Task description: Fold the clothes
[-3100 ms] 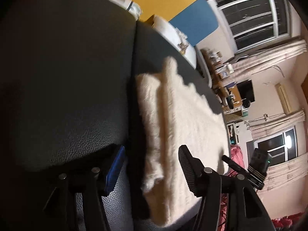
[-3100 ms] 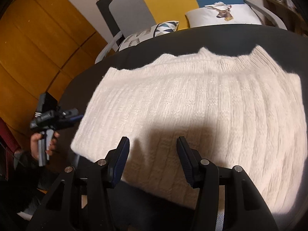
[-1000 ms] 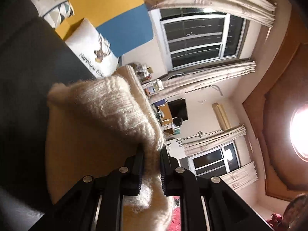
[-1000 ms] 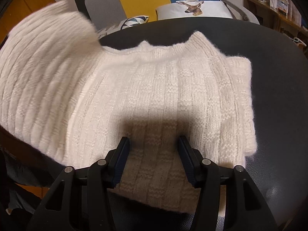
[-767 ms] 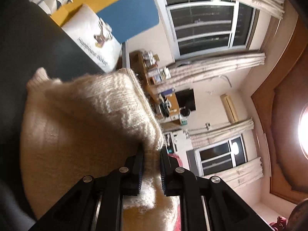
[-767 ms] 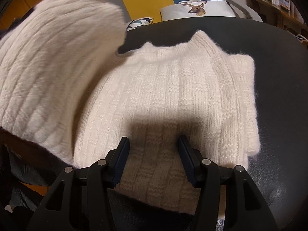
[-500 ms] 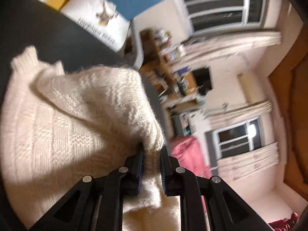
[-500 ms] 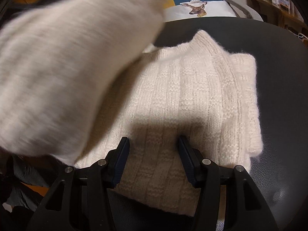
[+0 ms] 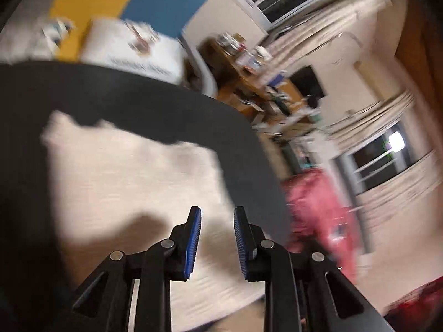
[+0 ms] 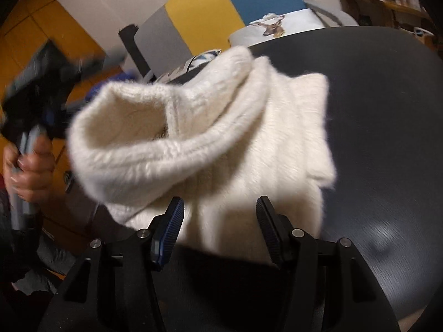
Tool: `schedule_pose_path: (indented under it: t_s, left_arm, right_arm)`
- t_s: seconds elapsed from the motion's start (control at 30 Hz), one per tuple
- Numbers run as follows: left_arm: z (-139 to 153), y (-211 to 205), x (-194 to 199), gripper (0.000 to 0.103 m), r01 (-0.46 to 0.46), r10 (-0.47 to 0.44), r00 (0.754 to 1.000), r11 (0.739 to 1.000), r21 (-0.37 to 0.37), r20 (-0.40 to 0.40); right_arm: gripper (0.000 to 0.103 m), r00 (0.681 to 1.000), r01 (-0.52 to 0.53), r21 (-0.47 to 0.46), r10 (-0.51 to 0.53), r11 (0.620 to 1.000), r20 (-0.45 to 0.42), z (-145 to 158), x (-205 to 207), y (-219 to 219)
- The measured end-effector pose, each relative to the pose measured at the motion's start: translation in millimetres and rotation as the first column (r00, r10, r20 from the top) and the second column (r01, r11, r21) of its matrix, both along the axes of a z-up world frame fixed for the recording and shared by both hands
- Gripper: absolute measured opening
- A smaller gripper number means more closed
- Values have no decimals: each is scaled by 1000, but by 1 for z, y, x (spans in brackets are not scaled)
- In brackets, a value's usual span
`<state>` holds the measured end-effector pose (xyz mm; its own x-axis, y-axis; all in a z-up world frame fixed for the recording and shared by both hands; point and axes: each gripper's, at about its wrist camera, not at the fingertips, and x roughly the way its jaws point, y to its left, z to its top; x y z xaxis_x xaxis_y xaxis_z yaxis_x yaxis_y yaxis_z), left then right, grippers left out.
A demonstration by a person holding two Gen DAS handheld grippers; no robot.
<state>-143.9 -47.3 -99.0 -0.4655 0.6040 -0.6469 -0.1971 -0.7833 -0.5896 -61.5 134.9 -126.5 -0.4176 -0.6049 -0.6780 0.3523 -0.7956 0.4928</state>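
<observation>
Cream ribbed knit sweater (image 10: 249,138) lies on the round black table (image 10: 387,138), its left part lifted in a rolled fold above the rest. Left gripper (image 9: 216,238) has its jaws opening, blue pads apart with nothing between them, the sweater (image 9: 124,188) showing blurred below and beyond the fingers. From the right wrist view that left gripper (image 10: 41,88) is a blur just left of the raised fold, held by a hand (image 10: 27,171). Right gripper (image 10: 220,227) stands with jaws wide apart over the sweater's near edge, pads clear of the knit. Beyond the table sit a deer-print cushion (image 10: 277,25) and a grey, yellow and blue backrest (image 10: 216,8).
</observation>
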Motion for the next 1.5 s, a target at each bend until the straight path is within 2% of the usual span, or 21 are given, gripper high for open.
schedule_pose_path:
  t_s: [0.07,0.13,0.23,0.3,0.4,0.47,0.5,0.57,0.67,0.77,0.83,0.93,1.0,1.07,1.17,1.2,1.27,1.33,1.4,1.47,1.5]
  left_arm:
    - [-9,-17,17,23,-32,31,999,998,-57,-26]
    - [-18,-33,34,23,-65,60,997,992,-107,-51]
    - [-33,-49,57,23,-114,108,992,989,-91,-72]
    - [-42,-58,71,23,-134,125,988,987,-93,-94]
    - [-46,-63,82,23,-123,113,986,990,-75,-124]
    - [-43,-55,78,23,-97,84,986,991,-88,-143]
    - [-41,-48,73,23,-79,62,986,991,-108,-153]
    - [-38,-32,69,23,-16,-13,983,987,-157,-181]
    - [-33,-8,68,23,82,-138,963,968,-238,-230]
    - [-39,15,69,23,249,-322,925,915,-317,-202]
    - [-52,31,69,23,344,-422,896,857,-385,-140]
    - [-67,47,76,19,438,-530,844,772,-460,-85]
    - [-63,49,79,18,473,-568,820,741,-476,-69]
    - [-52,40,74,18,484,-559,826,767,-421,-69]
    - [-31,25,60,20,430,-489,861,847,-314,-142]
    - [-24,25,55,21,407,-468,867,864,-297,-171]
    - [-18,34,44,23,376,-456,864,867,-327,-215]
    - [-29,52,31,23,366,-468,866,834,-413,-177]
    - [-40,66,28,23,371,-479,864,814,-446,-156]
    - [-40,68,30,24,378,-482,860,822,-425,-167]
    - [-39,67,32,24,379,-478,861,831,-407,-174]
  right_arm:
    - [58,998,12,-13,-13,1000,-53,19,14,9]
    - [58,992,-35,-35,31,999,-123,44,22,6]
    - [58,969,-151,-13,145,988,-201,79,27,-8]
    - [58,947,-245,55,251,968,-199,92,15,-24]
    - [57,930,-344,104,354,933,-100,93,-2,-33]
    - [29,911,-408,121,413,905,-19,82,-14,-43]
    - [8,906,-420,154,422,895,15,77,-20,-47]
    - [8,897,-441,201,438,875,63,73,-22,-51]
    - [7,885,-464,181,463,867,54,83,-8,-47]
    - [7,903,-431,115,428,895,46,86,-2,-19]
    - [7,922,-381,106,369,918,116,59,-2,2]
    - [7,923,-340,104,310,935,230,11,4,17]
    - [7,917,-329,63,303,942,259,-9,12,19]
    - [7,912,-326,18,310,945,269,-20,20,18]
    - [7,912,-321,-37,319,946,260,-23,35,17]
    - [7,913,-320,-39,319,947,252,-22,39,17]
    - [7,919,-309,-53,313,950,239,-22,39,18]
    - [11,932,-276,-83,288,957,221,-18,38,27]
    - [12,947,-242,-111,259,964,189,-10,40,38]
    - [14,965,-208,-134,226,969,135,4,44,49]
    - [22,970,-197,-142,213,970,115,9,45,53]
